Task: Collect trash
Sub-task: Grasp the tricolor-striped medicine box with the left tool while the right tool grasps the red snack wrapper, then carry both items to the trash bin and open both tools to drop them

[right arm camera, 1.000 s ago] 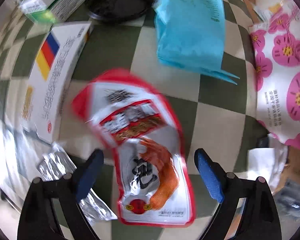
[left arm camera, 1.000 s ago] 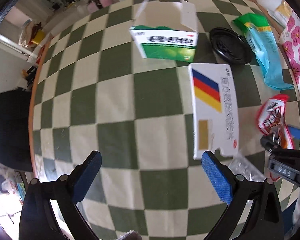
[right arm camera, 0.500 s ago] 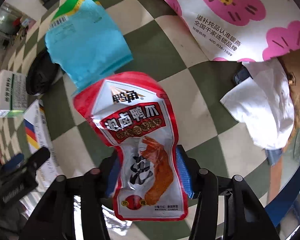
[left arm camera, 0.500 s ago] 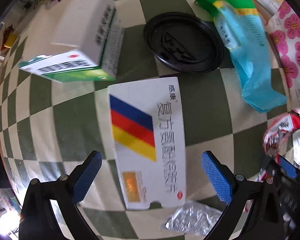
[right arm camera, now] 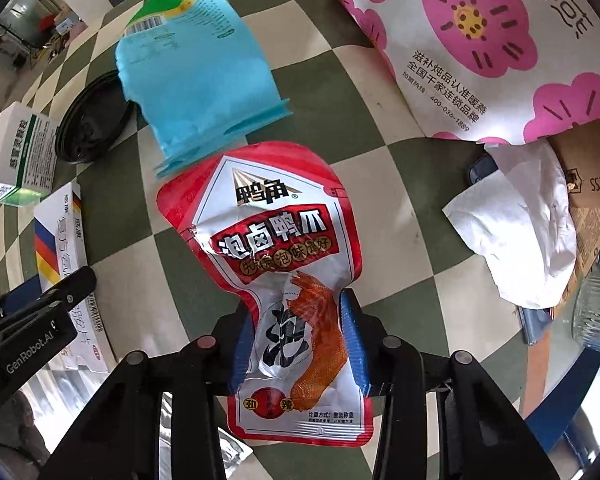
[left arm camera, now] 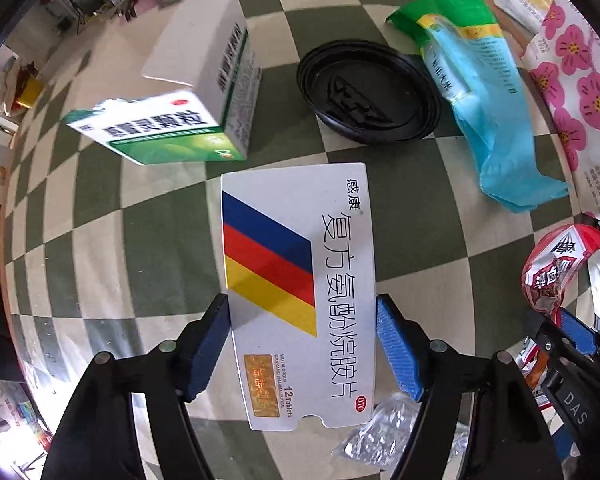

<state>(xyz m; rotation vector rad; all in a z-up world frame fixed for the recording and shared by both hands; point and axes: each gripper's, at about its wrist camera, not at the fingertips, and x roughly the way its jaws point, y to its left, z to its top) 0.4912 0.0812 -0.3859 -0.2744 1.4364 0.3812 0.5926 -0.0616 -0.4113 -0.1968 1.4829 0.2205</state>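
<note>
My left gripper [left arm camera: 304,350] has its blue pads against both long sides of a flat white medicine box [left arm camera: 300,280] with blue, red and yellow stripes, lying on the green-and-cream checked cloth [left arm camera: 148,216]. My right gripper [right arm camera: 298,346] is shut on a red-and-white snack pouch [right arm camera: 268,232], which is crumpled at the waist between the pads. The pouch also shows at the right edge of the left wrist view [left arm camera: 556,264]. The striped box shows in the right wrist view [right arm camera: 60,240], with the left gripper's black body over it.
A green-and-white medicine box [left arm camera: 188,100], a black plastic lid [left arm camera: 368,92] and a blue-and-green wrapper [left arm camera: 484,104] lie beyond. A silver blister pack [left arm camera: 384,436] lies near. A pink-flowered paper bag [right arm camera: 472,40], a white tissue [right arm camera: 520,224] and a brown carton [right arm camera: 588,168] lie right.
My left gripper has narrowed from wide open onto the striped box's sides. My right gripper stays shut on the snack pouch, which it closed on a second ago.
</note>
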